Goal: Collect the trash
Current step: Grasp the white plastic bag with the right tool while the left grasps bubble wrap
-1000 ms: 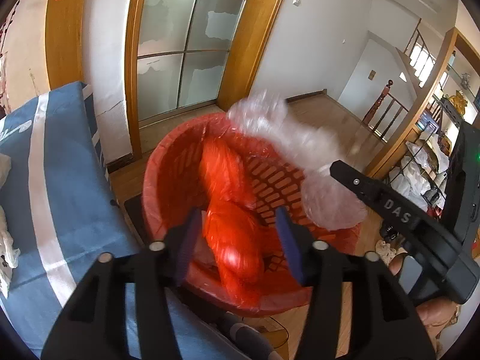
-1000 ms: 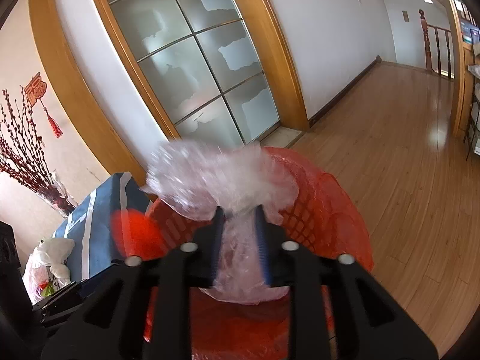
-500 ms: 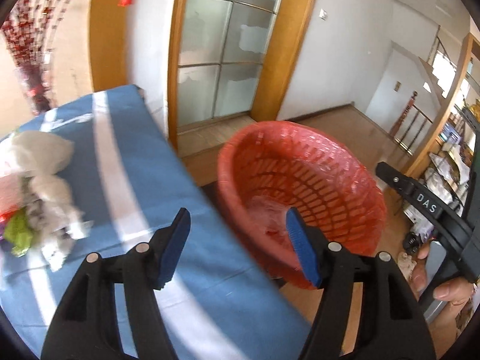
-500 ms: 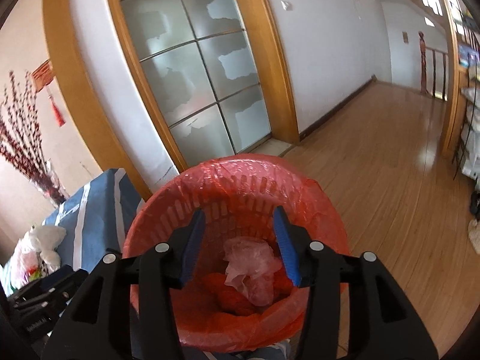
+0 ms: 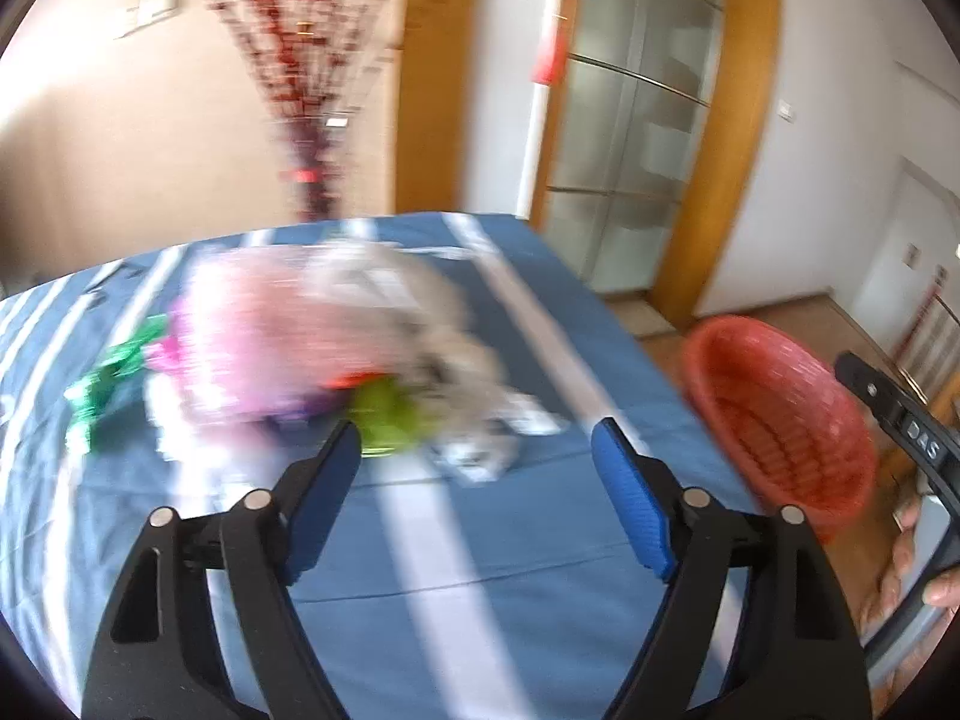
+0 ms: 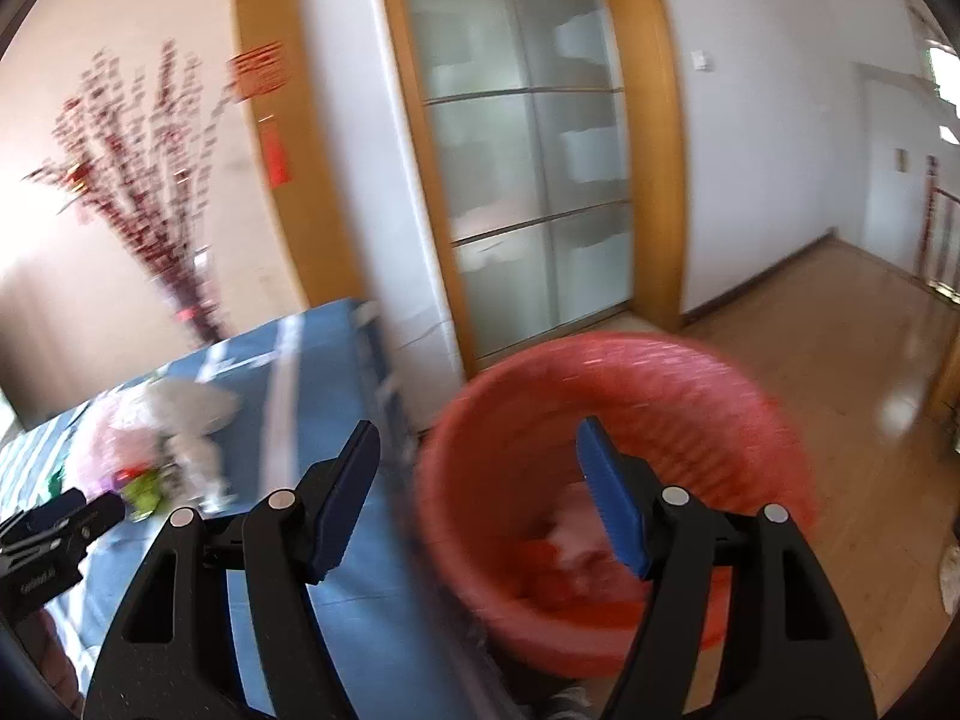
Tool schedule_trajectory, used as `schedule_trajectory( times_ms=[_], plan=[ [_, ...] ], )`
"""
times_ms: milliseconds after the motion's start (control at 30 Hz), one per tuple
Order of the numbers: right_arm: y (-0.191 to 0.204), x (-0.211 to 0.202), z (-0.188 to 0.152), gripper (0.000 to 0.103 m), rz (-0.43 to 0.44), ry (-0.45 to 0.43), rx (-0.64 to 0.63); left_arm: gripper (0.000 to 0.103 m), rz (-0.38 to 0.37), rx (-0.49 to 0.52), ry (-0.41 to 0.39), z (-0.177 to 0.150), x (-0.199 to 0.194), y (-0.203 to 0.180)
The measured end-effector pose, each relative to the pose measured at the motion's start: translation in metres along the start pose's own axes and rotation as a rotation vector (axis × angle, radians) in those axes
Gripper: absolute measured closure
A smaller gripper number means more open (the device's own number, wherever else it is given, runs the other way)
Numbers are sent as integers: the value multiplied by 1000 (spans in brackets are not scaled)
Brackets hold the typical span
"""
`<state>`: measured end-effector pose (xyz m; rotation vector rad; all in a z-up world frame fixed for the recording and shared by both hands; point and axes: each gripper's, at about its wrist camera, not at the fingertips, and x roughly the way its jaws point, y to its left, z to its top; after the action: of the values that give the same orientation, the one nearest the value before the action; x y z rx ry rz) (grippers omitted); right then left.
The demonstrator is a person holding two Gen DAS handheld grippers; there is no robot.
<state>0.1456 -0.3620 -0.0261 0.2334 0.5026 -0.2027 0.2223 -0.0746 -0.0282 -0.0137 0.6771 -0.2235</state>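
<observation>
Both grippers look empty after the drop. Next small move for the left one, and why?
Probably carry the left gripper forward and down to the trash pile on the blue cloth. Its jaws have just been opening and nothing sits between them, the pile lies just ahead of its fingers, and the red basket already holds the dropped bags. The picture is blurred, so choose the piece once it steadies.

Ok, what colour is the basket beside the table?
Red basket, clearest in the right wrist view.

Blurred trash pile (image 5: 312,354), pink, white, green and yellow wrappers, heaped on blue striped table (image 5: 456,540). Red mesh basket (image 5: 780,420) at 3 o'clock off the table's edge, crumpled bags (image 6: 564,558) inside.
</observation>
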Motion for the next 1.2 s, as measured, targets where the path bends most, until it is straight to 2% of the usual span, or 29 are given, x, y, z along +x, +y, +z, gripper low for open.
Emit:
schedule_trajectory(
  times_ms=[200, 333, 500, 667, 900, 1000, 1033, 1067, 1200],
  plan=[
    [61, 16, -5, 36, 126, 58, -77, 24, 116, -101, -37, -3, -20, 68],
    [101, 41, -8, 48, 217, 130, -104, 24, 175, -143, -63, -3, -29, 104],
    [148, 75, -14, 56, 287, 217, -138, 24, 200, -168, -73, 1, -31, 128],
    [182, 108, -19, 57, 310, 281, -174, 25, 197, -167, -73, 8, -25, 138],
    [196, 129, -23, 57, 319, 340, -191, 27, 155, -146, -68, 19, -14, 132],
    [197, 137, -29, 67, 308, 368, -205, 30, 125, -137, -58, 26, -6, 127],
    [197, 138, -31, 79, 300, 368, -214, 30, 119, -135, -56, 27, -4, 126],
    [196, 140, -31, 82, 298, 375, -210, 30, 113, -132, -49, 31, 1, 123],
    [184, 136, -25, 89, 293, 365, -166, 32, 108, -112, -32, 39, 16, 113]
  ],
)
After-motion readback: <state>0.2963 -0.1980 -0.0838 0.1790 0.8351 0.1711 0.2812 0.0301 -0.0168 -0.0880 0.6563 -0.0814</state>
